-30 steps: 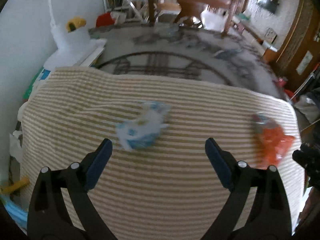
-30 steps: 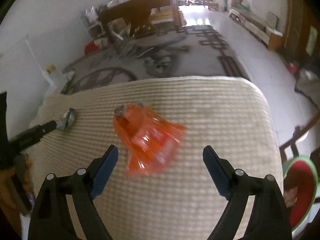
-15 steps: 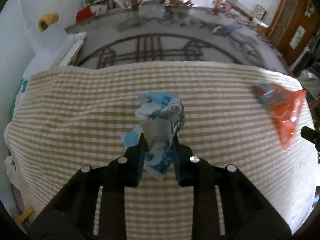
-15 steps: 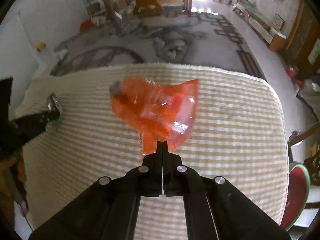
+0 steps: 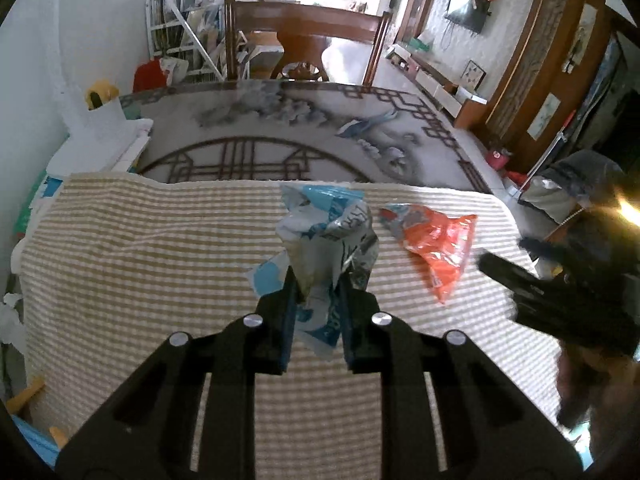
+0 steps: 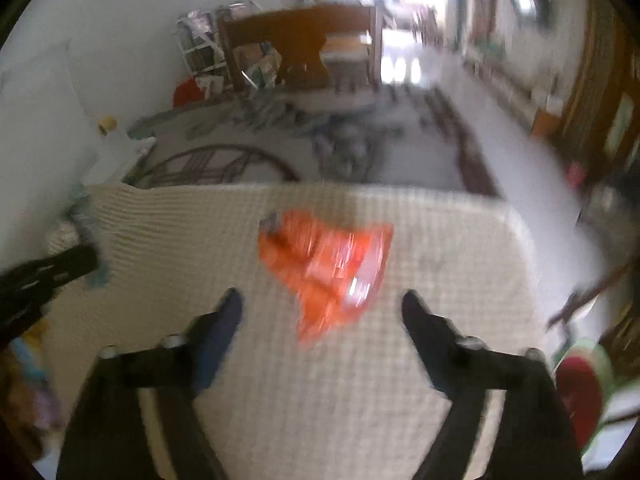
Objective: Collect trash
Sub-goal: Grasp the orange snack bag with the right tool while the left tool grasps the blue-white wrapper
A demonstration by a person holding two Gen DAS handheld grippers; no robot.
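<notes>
Clearly the collecting is half in hand. On the left, the left gripper (image 5: 316,292) is clenched on the crumpled blue-and-white wrapper (image 5: 326,236), its pads pressed into the lower folds, and the wrapper appears lifted clear of the striped cloth (image 5: 140,248) that covers the table, over its middle towards the far edge. That piece seems ready to be carried to a bin, though no bin is plainly in sight; a red-and-green round thing at the right wrist view's lower right corner is too blurred to name.

Further right, the orange plastic wrapper (image 6: 328,268) lies on the cloth near the far right corner, loose. The right gripper (image 6: 320,308) has just been opening: its jaws stand wide apart on either side of the wrapper's near tip, and no pad presses it. So that grasp, I judge, needs doing again, coming down lower over the wrapper before closing.

Open cloth lies all around both wrappers. The cloth's right edge falls away close beyond the orange one, so a push could slide it off.
</notes>
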